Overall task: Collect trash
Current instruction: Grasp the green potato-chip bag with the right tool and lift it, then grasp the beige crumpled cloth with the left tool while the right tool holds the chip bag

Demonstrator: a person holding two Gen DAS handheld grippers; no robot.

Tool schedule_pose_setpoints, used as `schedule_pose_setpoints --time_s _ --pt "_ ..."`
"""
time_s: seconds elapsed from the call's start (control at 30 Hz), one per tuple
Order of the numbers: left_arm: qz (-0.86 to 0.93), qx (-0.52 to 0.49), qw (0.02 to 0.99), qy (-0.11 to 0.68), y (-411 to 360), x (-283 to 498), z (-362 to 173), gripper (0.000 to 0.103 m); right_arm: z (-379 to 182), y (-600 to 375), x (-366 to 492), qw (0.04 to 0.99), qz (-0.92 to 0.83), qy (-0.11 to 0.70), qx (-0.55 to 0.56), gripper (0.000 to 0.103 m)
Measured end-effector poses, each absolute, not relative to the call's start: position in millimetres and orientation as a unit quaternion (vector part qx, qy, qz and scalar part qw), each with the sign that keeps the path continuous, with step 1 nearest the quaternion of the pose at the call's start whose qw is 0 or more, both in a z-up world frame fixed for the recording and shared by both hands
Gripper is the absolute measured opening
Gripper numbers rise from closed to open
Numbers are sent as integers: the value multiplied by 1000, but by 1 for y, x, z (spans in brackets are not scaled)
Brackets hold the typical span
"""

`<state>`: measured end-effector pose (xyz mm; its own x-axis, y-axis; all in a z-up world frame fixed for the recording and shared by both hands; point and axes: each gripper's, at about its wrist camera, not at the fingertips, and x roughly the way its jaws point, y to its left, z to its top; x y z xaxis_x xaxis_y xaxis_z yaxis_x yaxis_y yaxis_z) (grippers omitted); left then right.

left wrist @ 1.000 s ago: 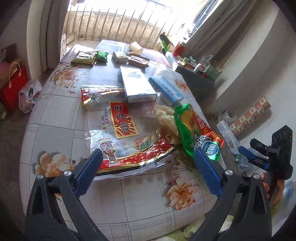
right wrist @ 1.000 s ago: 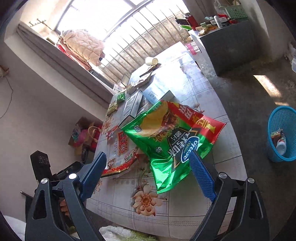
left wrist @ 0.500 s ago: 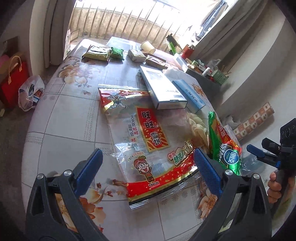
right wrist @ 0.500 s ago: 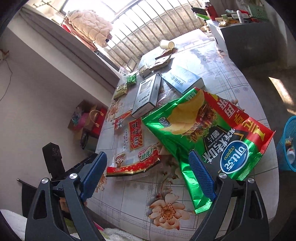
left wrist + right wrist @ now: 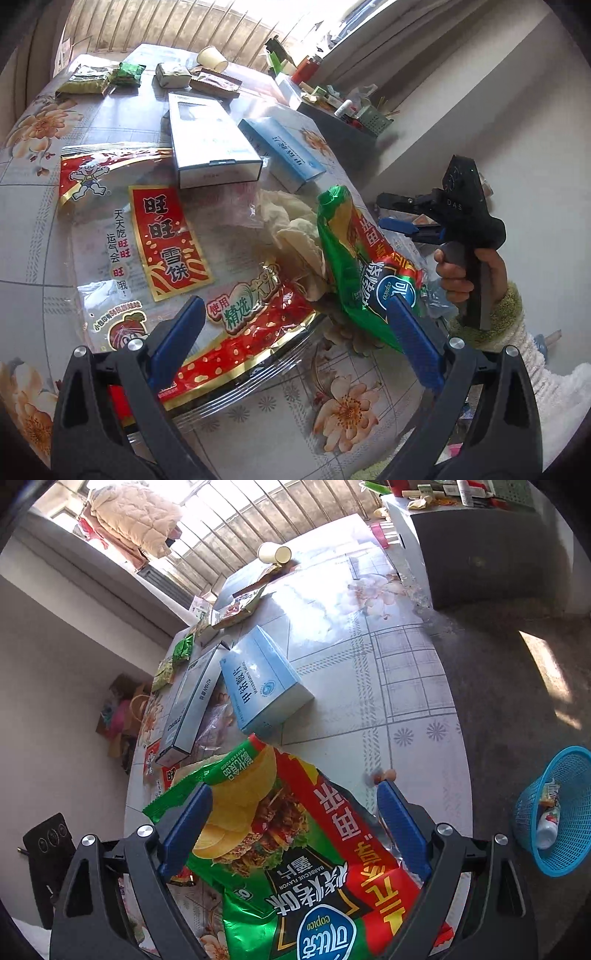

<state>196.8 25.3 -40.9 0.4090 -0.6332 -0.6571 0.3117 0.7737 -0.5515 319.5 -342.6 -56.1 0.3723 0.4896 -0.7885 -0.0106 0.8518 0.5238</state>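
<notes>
Both tongs spread wide: left gripper over the red bag, right gripper straddling the chip bag, not pinching.

A green and red chip bag lies crumpled on the counter, overlapping crumpled tissue. Beside it a flat, clear red-and-gold rice-cracker bag lies face up. On the floor stands a blue mesh basket with a bottle inside

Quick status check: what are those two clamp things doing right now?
Right gripper open, straddling green chip bag. Left gripper open over red snack bag. Nothing gripped; blue basket waits on floor.
</notes>
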Motion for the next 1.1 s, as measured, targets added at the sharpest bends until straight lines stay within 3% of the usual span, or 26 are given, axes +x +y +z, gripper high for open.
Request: schedule_pose_setpoints --time_s 0.23,0.47,0.67,1.03,1.1 --pt "-314 -160 804 479 -9 195 -48 62 -79 -358 330 762 198 562 255 86" --pt "-319 -132 803 486 -33 191 -51 38 -79 -365 299 746 208 581 250 64" --pt "-332 -111 793 498 -54 187 -57 26 -87 -367 267 717 255 584 284 50" --pt "-313 -57 786 531 -74 184 -74 3 -99 -356 237 697 287 583 305 49" --pt "-311 -53 785 534 -77 186 -76 2 -98 -352 236 699 287 580 304 42"
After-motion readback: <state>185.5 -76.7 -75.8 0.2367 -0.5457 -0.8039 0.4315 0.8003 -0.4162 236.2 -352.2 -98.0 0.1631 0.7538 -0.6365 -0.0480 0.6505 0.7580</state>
